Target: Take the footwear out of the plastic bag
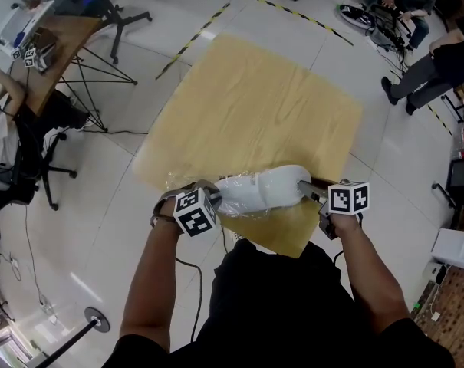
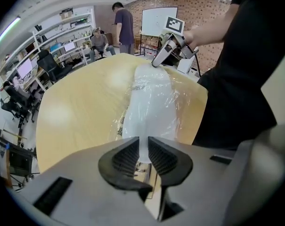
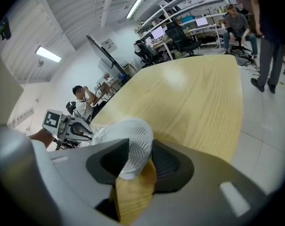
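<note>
A white shoe (image 1: 266, 188) lies lengthwise along the near edge of the wooden table (image 1: 255, 106), partly inside a clear crinkled plastic bag (image 1: 187, 182). My right gripper (image 1: 308, 190) is shut on the bare end of the shoe (image 3: 130, 138), and the patterned sole shows between its jaws (image 3: 135, 161). My left gripper (image 1: 216, 199) is at the other end. Its jaws (image 2: 142, 155) stand close together, pinching the film of the plastic bag (image 2: 149, 95) that covers the shoe. In the left gripper view the right gripper (image 2: 158, 60) appears at the far end.
The table's near corner (image 1: 293, 248) is just in front of my body. An office chair (image 1: 120, 18) and a desk (image 1: 59, 41) stand at the left, with a seated person (image 1: 1, 140) nearby. More people (image 1: 423, 67) sit at the right.
</note>
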`<state>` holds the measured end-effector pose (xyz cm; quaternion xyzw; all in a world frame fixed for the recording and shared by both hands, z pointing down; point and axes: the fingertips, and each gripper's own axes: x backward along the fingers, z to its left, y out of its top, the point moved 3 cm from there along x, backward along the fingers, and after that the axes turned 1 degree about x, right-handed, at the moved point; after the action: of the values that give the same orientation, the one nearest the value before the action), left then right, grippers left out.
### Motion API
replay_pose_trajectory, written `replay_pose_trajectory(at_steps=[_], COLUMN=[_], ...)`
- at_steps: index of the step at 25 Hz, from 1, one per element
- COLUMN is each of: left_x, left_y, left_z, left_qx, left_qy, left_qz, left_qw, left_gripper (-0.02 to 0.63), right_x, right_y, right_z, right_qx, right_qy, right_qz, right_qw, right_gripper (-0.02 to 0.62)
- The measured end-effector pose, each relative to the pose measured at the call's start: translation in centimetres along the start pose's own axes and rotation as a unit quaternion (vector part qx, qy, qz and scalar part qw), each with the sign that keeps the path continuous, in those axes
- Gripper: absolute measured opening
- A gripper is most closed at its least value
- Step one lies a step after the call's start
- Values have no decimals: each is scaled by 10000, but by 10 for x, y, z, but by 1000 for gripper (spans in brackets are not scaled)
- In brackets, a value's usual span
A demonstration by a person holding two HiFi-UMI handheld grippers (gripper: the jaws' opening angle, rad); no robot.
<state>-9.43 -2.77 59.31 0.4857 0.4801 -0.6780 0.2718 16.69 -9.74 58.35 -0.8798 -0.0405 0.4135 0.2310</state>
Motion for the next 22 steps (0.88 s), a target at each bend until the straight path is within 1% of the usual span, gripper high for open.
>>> replay_pose_trajectory(at_steps=[4,8,12,14,22], left_x=[2,7,12,14,28], left_y=[5,-3,-18,-27,-60], left_z=[-1,-1,-5,-7,-7], left_qx=[15,120,269,368,712], left_qy=[163,265,360,420,732], left_qz=[-2,35,99,131,227], left_qw=[9999,9996,9989,9984,9945], left_gripper=[20,15,12,11,8], right_x=[7,11,14,15,18], right_y=[-1,-1,-7,-10,-10], right_z=[-6,-9,-11,-12,-12], right_qx=[-5,-18,28,49,113], right_qy=[51,83,137,170,201], right_qz=[4,-15,49,105,181], right_qw=[10000,10000,9999,9998,9996], right_gripper=[152,149,144,130,130])
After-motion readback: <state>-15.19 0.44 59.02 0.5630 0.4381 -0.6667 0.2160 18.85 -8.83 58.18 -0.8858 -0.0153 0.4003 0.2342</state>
